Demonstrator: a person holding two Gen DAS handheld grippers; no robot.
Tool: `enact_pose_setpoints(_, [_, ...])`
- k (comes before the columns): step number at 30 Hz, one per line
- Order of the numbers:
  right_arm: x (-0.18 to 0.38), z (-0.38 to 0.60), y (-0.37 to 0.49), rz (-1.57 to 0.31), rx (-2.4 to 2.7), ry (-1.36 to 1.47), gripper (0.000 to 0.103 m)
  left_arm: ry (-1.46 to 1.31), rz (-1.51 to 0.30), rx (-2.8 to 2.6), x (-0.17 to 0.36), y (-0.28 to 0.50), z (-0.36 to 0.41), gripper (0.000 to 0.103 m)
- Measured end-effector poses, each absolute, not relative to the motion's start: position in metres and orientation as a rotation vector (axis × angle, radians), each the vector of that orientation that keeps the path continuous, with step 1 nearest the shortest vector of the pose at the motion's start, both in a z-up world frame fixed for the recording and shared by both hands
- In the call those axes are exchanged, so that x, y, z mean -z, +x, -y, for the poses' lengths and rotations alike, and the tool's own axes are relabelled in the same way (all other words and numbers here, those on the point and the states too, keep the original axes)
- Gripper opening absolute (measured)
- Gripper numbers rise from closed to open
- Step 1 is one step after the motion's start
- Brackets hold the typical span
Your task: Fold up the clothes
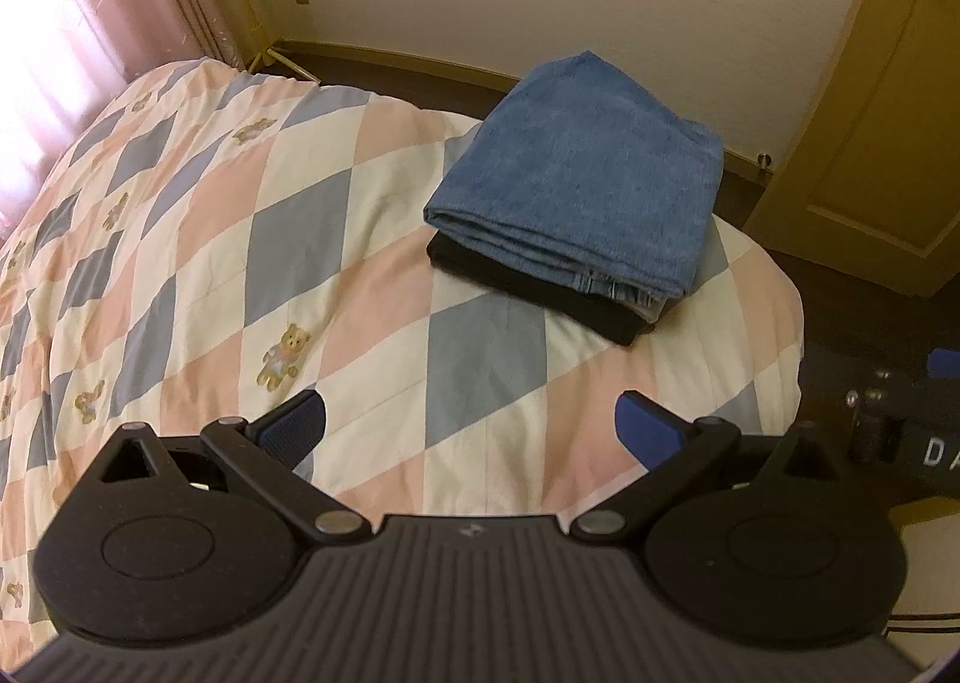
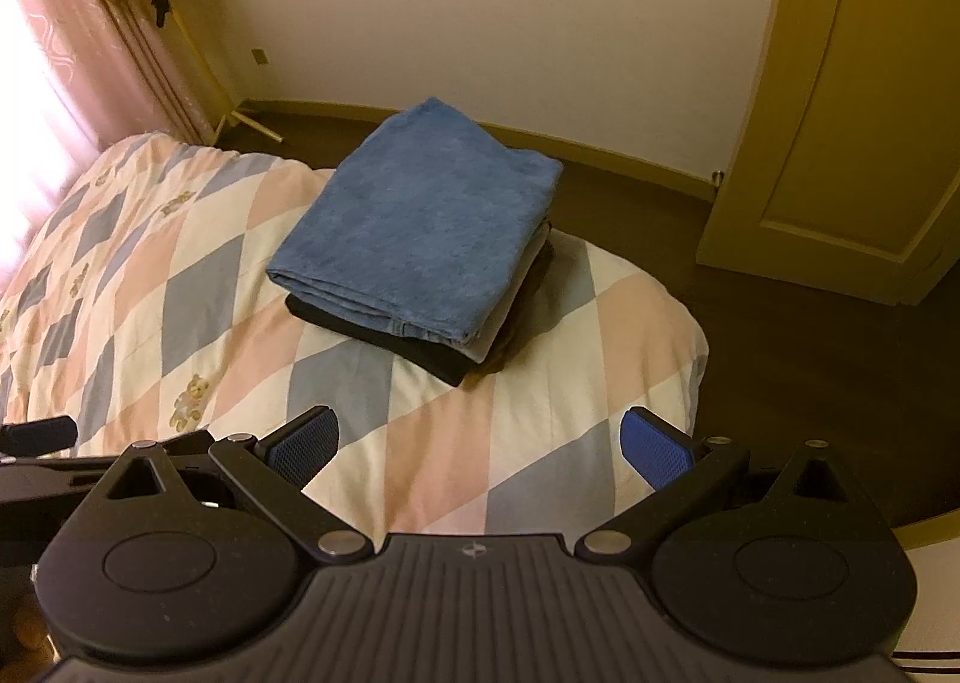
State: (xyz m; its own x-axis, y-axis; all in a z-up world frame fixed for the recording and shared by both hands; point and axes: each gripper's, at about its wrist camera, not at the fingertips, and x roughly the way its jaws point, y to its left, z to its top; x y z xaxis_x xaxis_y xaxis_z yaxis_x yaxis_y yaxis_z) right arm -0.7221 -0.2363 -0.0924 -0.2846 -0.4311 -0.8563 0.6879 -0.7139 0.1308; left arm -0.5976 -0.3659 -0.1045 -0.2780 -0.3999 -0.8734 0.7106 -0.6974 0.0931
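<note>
Folded blue jeans (image 1: 582,173) (image 2: 420,221) lie on top of a folded black garment (image 1: 540,293) (image 2: 384,335), stacked near the far right corner of the bed. My left gripper (image 1: 471,425) hovers open over the quilt, short of the stack, with nothing between its blue pads. The right gripper (image 2: 480,443) is likewise open and empty, held over the bed's near right part. A piece of the right gripper's body (image 1: 900,425) shows at the right edge of the left wrist view, and the left gripper's finger (image 2: 39,434) at the left edge of the right wrist view.
The bed carries a diamond-patterned quilt (image 1: 240,239) (image 2: 180,275) with teddy bears. Pink curtains (image 1: 78,23) hang at the left. A yellow door (image 1: 882,113) (image 2: 852,113) stands at the right, with dark floor (image 2: 810,353) beyond the bed's edge.
</note>
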Motion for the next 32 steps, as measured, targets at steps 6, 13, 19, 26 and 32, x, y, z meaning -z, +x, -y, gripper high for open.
enact_pose_setpoints(6, [0.102, 0.242, -0.741, -0.361, 2.029, 1.269, 0.103, 1.27, -0.407, 2.016, 0.11, -0.619, 0.375, 0.102])
enact_pose_setpoints(13, [0.111, 0.251, -0.76, -0.373, 2.023, 1.29, 0.103, 1.282, -0.403, 2.022, 0.116, -0.642, 0.385, 0.102])
enact_pose_setpoints(19, [0.116, 0.26, -0.773, -0.378, 2.023, 1.297, 0.103, 1.29, -0.383, 2.029, 0.119, -0.656, 0.393, 0.102])
enact_pose_setpoints(26, [0.12, 0.268, -0.781, -0.388, 2.026, 1.304, 0.103, 1.3, -0.366, 2.052, 0.124, -0.669, 0.402, 0.102])
enact_pose_setpoints(32, [0.12, 0.27, -0.787, -0.37, 2.04, 1.31, 0.103, 1.277, -0.344, 2.096, 0.12, -0.676, 0.404, 0.102])
